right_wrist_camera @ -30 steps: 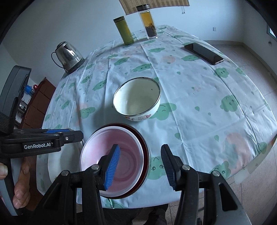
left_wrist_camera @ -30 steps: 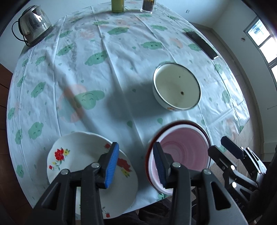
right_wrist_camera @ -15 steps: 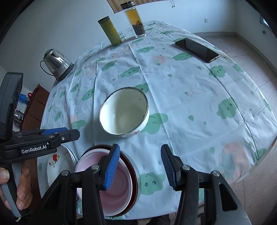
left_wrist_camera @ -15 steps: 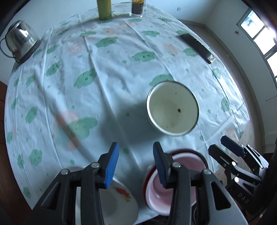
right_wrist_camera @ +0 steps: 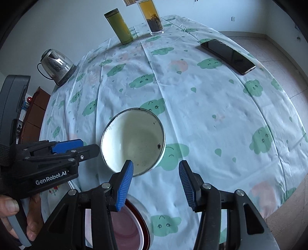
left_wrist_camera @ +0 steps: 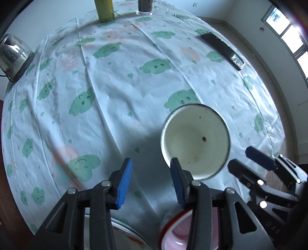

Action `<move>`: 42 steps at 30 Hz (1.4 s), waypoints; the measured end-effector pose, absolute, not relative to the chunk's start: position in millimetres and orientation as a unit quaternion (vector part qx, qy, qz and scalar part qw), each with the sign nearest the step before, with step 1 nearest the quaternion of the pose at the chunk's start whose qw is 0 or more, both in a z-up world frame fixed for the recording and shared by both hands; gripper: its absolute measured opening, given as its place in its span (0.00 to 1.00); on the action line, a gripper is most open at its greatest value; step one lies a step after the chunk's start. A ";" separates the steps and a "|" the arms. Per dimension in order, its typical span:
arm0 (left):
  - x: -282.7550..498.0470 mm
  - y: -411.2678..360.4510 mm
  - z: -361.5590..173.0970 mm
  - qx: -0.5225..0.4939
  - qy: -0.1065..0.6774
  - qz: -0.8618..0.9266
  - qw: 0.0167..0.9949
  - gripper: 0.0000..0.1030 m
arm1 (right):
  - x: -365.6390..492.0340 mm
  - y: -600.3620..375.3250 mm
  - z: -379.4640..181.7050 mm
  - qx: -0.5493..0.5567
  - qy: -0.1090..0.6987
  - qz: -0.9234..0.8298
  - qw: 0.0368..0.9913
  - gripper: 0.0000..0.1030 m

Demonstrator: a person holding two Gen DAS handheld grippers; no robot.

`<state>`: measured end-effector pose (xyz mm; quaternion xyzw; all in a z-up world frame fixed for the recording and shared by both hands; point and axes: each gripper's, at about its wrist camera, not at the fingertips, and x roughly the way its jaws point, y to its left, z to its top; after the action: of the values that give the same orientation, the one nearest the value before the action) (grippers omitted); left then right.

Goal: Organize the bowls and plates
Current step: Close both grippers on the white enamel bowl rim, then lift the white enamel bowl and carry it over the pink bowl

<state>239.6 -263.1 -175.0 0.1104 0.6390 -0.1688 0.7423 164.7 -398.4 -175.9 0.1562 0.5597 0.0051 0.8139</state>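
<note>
A cream enamel bowl (left_wrist_camera: pixel 195 141) (right_wrist_camera: pixel 132 141) stands empty on the cloud-print tablecloth. My left gripper (left_wrist_camera: pixel 151 183) hovers open above the cloth just left of the bowl, its right pad over the bowl's near rim. My right gripper (right_wrist_camera: pixel 156 185) is open too, its left pad over the bowl's near edge, with bare cloth between the pads. A pink bowl with a red rim (left_wrist_camera: pixel 179 233) (right_wrist_camera: pixel 127 228) sits at the table's near edge, partly hidden by the fingers. A white flowered plate (left_wrist_camera: pixel 127 237) (right_wrist_camera: pixel 55 192) lies left of it, mostly hidden.
At the table's left edge stands a steel kettle (right_wrist_camera: pixel 56 66). A green flask (right_wrist_camera: pixel 119 27) and a glass tea bottle (right_wrist_camera: pixel 152 17) stand at the far side. A black phone (right_wrist_camera: pixel 228 55) lies far right. A hand (right_wrist_camera: pixel 11 209) grips the left tool.
Both grippers have moved forward over the table toward the cream bowl. The pink bowl and the flowered plate have slid down to the lower edge of both views. The pads' gaps are unchanged.
</note>
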 end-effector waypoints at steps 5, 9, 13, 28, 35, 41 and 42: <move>247.2 -266.5 -180.2 0.113 0.642 -0.167 0.740 0.40 | 181.8 -399.5 -179.0 0.155 0.568 0.010 0.808 0.43; 252.3 -268.6 -185.4 0.114 0.646 -0.166 0.737 0.39 | 194.9 -400.2 -186.5 0.161 0.578 0.014 0.800 0.37; 255.4 -273.3 -190.2 0.123 0.643 -0.166 0.738 0.35 | 202.4 -401.2 -198.2 0.164 0.591 0.014 0.790 0.27; 248.6 -284.4 -180.7 0.128 0.640 -0.182 0.736 0.05 | 195.1 -406.1 -195.7 0.185 0.588 0.013 0.788 0.12; 246.4 -283.1 -164.6 0.121 0.631 -0.176 0.746 0.05 | 192.9 -404.1 -176.5 0.181 0.579 0.019 0.795 0.12; 241.0 -279.1 -143.2 0.106 0.622 -0.177 0.755 0.05 | 185.3 -400.4 -148.6 0.175 0.566 0.029 0.805 0.12; 239.6 -277.7 -139.4 0.104 0.620 -0.178 0.757 0.05 | 184.0 -400.0 -145.6 0.175 0.565 0.030 0.806 0.12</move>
<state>239.6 -277.7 -139.4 0.1043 0.6204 -0.1779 0.7567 184.0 -400.0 -145.6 0.1749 0.5646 0.0303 0.8060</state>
